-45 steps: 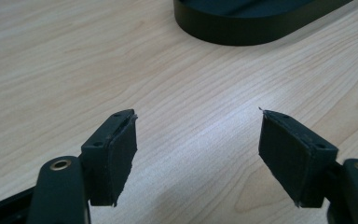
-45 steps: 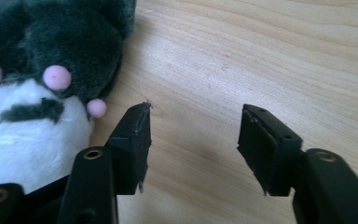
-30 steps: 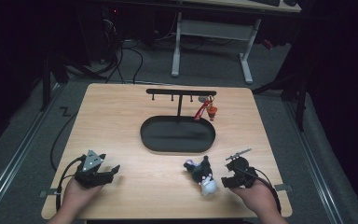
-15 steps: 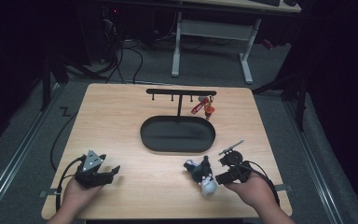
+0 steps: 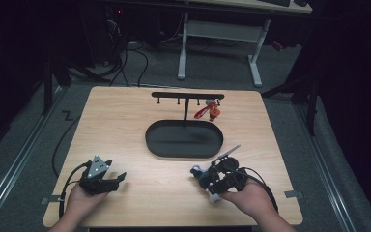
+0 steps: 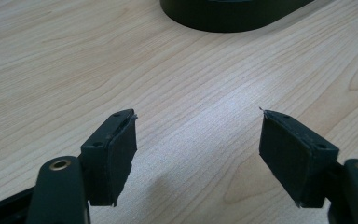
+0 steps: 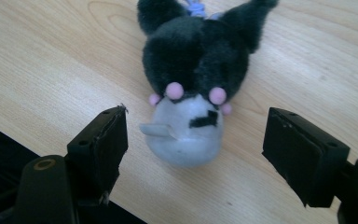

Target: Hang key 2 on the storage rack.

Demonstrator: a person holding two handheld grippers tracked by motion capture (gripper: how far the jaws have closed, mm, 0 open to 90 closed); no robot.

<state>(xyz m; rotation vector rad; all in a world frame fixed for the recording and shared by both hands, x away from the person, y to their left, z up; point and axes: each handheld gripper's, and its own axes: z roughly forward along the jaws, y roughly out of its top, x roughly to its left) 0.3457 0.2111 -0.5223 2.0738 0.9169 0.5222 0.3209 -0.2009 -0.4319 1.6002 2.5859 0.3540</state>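
Observation:
A small plush toy [image 7: 189, 88] with a black head, pink dots and a pale body lies on the wooden table [image 5: 125, 125] near its front right. My right gripper [image 7: 196, 121] is open, one jaw on each side of the plush and not touching it. In the high view the right gripper [image 5: 212, 183] partly covers the plush toy [image 5: 202, 175]. My left gripper [image 5: 118, 180] rests low at the front left, open, with only bare wood between the jaws of the left gripper [image 6: 198, 114].
A black hook rack [image 5: 188, 95] stands on an oval black base [image 5: 183, 140] at the table's middle. A red keychain [image 5: 210, 111] hangs from its right end. The table's front edge lies just below the plush in the right gripper view.
My right gripper has slid left and turned over the plush, so its jaws now straddle it. The left gripper has not moved.

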